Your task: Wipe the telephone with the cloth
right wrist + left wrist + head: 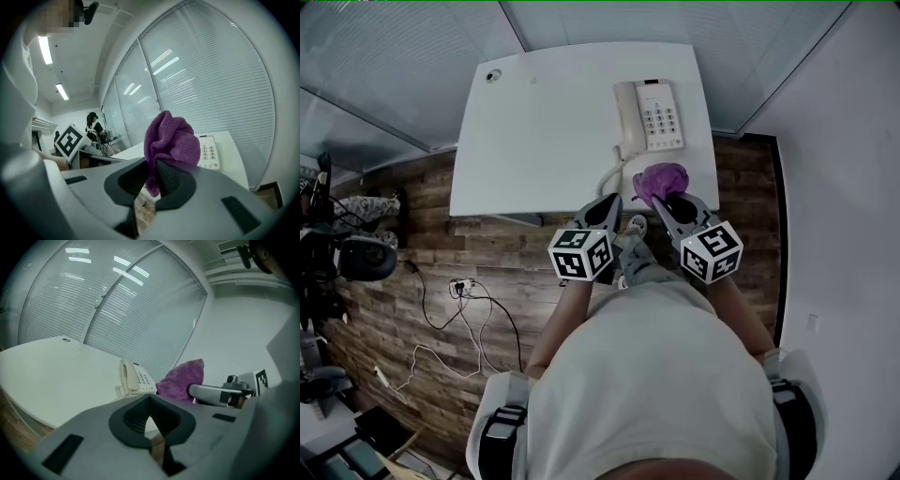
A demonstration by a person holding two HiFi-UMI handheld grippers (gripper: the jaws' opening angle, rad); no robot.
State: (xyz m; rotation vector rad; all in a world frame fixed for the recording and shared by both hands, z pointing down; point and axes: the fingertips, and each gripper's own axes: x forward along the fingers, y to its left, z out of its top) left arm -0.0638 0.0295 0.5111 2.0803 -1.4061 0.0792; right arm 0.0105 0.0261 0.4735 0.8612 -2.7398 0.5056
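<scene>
The right gripper (151, 180) clamps the bunched purple cloth (171, 138) near the telephone (652, 114), which lies on the white table (534, 122), while the left gripper (150, 417) is pinched closed on nothing.

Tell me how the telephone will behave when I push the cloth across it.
The telephone looks like light plastic lying loose on the smooth white table, so it will probably slide. Its handset only rests on top and may tip off. The coiled cord seems slack, so it likely won't hold it.
</scene>
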